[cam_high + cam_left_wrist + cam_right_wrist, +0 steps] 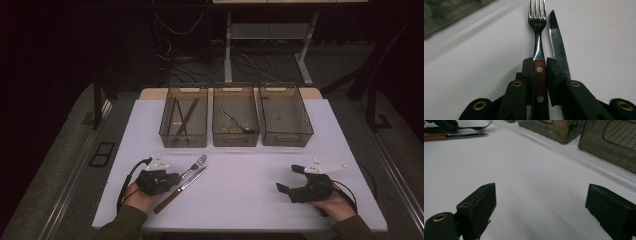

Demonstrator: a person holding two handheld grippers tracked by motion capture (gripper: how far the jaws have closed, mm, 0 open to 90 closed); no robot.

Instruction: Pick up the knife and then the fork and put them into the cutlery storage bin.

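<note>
Your left gripper (540, 62) clamps the fork (537, 22) by its wooden handle, the long axis running straight out from the jaws. The knife (557, 42) lies just beside it, parallel. Your right gripper (290, 182) rests spread apart, well away. The three bins (235, 137) sit beyond.

Overhead forward-down; claw views low, close.

Fork (537, 25) tine tips cut off by top edge; knife (557, 42) handle hidden behind left claw (540, 66).
</note>
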